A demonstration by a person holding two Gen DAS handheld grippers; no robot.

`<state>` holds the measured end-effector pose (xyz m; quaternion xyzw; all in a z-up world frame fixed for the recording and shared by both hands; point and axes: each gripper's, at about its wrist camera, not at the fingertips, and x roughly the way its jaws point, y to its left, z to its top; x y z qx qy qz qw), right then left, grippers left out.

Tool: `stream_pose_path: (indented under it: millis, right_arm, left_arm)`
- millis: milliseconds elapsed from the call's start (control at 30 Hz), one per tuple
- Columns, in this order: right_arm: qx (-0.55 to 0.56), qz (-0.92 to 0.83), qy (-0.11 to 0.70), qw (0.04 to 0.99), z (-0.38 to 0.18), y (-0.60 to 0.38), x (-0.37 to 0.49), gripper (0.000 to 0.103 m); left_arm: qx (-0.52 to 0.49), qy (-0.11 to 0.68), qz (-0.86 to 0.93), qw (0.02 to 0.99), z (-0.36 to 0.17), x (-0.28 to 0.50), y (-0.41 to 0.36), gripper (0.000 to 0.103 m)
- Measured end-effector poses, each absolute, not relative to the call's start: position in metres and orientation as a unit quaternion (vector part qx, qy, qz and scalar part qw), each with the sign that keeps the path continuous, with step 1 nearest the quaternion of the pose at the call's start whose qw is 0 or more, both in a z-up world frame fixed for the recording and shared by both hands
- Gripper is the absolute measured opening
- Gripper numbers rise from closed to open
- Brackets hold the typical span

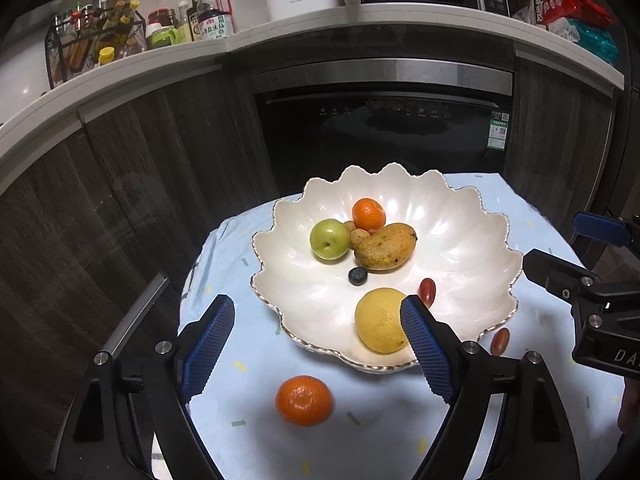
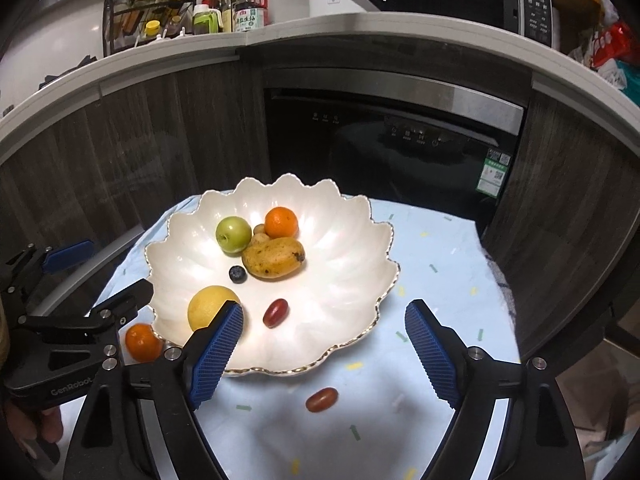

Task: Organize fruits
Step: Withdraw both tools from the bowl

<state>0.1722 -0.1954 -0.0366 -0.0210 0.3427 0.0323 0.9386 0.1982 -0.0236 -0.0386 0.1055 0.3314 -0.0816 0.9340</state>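
- currently both grippers hang over the near edge of a small table covered in a pale blue cloth (image 1: pixel 256 364), angled down toward a white scalloped bowl (image 1: pixel 472 240) with a gilt rim.
- left gripper (image 1: pixel 316 344) — jaws spread wide, nothing between the blue ribbed pads; a tangerine (image 1: pixel 304 400) lies on the cloth below the gap, outside the bowl, just beside its near rim.
- right gripper (image 2: pixel 324 348) — jaws likewise released and empty; a red grape (image 2: pixel 321 399) lies on the cloth beneath it, outside the bowl.
- inside the bowl: green apple (image 1: pixel 330 239), second tangerine (image 1: pixel 368 214), mango (image 1: pixel 386 246), two small brown round fruits (image 1: pixel 358 236) wedged between apple and mango, all clustered at the centre and touching.
- blueberry (image 1: pixel 357 276) sits alone just in front of the mango.
- lemon (image 1: pixel 380 320) rests on the near side of the bowl, partly hidden behind the left gripper's right pad.
- another red grape (image 2: pixel 275 312) lies in the bowl beside the lemon.
- behind the table: dark wood cabinets, a black built-in appliance (image 1: pixel 380 132), a counter (image 1: pixel 400 24) with bottles and a microwave.
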Motion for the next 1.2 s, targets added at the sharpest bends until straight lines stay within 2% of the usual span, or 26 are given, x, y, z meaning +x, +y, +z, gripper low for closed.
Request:
stream_pose_path:
  millis: [733,1200]
  right_arm:
    - [-0.020,0.028,0.321,0.946,-0.017,-0.193,0.130,0.084]
    - [-0.018,0.028,0.333,0.942,-0.031,-0.192,0.119,0.084]
  left_arm:
    - [0.104,0.310,-0.078,0.942,-0.018,0.151,-0.017,0.086]
    - [0.101,0.318,-0.076,0.940,-0.029,0.139,-0.014,0.086]
